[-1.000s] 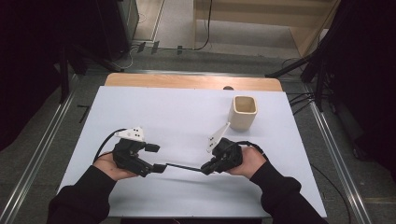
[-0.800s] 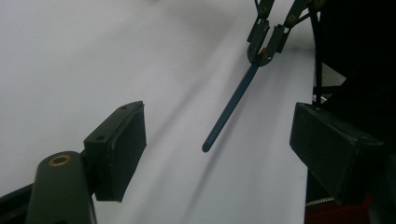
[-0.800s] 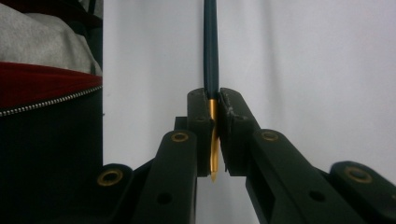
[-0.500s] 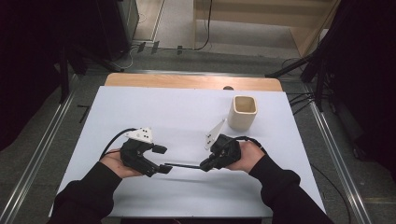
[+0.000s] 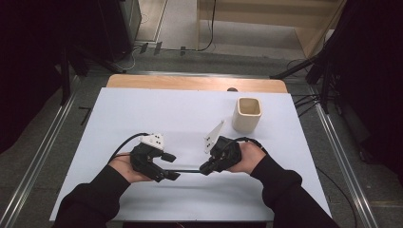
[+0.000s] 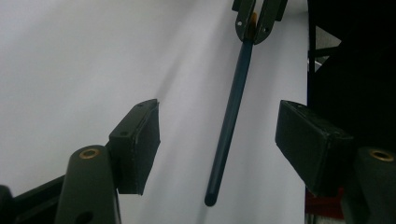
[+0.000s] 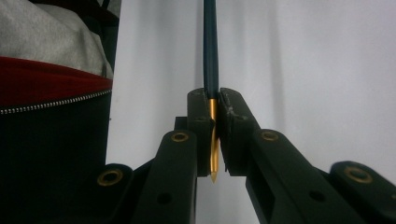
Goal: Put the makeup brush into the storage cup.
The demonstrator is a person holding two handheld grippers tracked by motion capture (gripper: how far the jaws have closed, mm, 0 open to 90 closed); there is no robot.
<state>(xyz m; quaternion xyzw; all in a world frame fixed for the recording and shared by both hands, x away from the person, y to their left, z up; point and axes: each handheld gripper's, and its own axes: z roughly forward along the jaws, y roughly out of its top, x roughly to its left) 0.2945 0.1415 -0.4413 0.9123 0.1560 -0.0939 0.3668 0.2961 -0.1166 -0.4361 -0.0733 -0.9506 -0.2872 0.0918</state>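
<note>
Pinching slim, seemingly gold-tipped pen [image 7: 210, 51], right gripper [image 7: 214, 135].

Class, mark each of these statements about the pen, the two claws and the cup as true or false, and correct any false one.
1. The right claw is shut on the pen. True.
2. The left claw grips the pen's other end. False: its jaws stand open on either side of the pen, not touching it.
3. The cup lies tipped over. False: it stands upright on the white table.
4. The pen's gold tip sits between the right claw's jaws. True.
</note>
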